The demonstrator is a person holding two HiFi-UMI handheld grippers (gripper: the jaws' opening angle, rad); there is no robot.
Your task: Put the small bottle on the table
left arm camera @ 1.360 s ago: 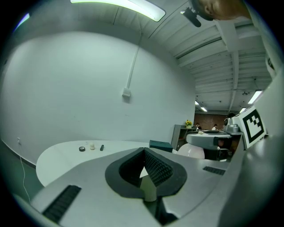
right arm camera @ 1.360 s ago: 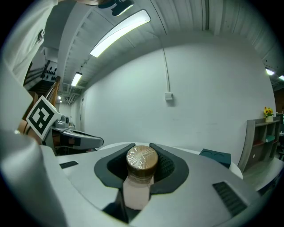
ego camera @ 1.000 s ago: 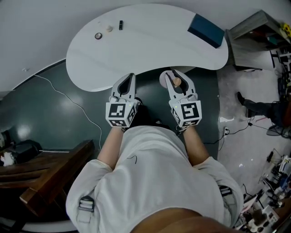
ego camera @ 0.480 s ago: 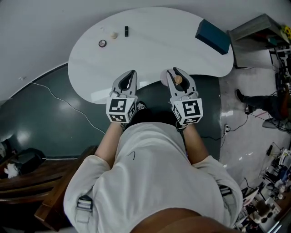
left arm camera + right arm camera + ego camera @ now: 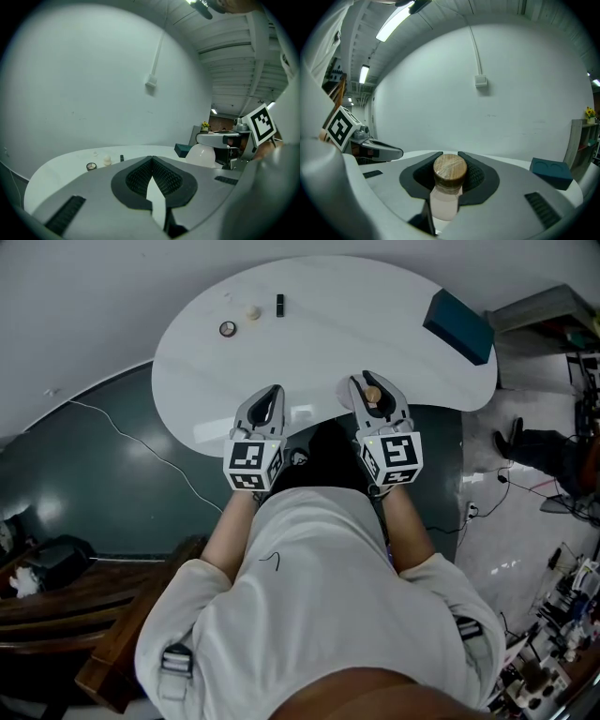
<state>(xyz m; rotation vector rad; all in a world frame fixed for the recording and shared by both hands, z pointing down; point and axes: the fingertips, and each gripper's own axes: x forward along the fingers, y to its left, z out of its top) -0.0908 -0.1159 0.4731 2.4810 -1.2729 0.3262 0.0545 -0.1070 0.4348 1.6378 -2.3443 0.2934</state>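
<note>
A small clear bottle (image 5: 446,199) with a round wooden stopper (image 5: 450,170) stands upright between the pads of my right gripper (image 5: 450,177), which is shut on its neck. In the head view the right gripper (image 5: 372,390) with the bottle (image 5: 372,396) hangs over the near edge of the white table (image 5: 356,329). My left gripper (image 5: 265,407) is beside it, also at the near edge. Seen in its own view, the left gripper (image 5: 151,160) is shut with nothing between the jaws. The bottle's pale body (image 5: 204,154) also shows at the right of that view.
On the table's far left lie a small ring (image 5: 228,329), a little white ball (image 5: 253,312) and a small black piece (image 5: 279,304). A teal box (image 5: 458,326) sits at the far right end. A dark floor lies below, a cable (image 5: 141,451) running across it at the left.
Both grippers have edged forward together to the table's near edge. The right one keeps the bottle; the left stays shut.
</note>
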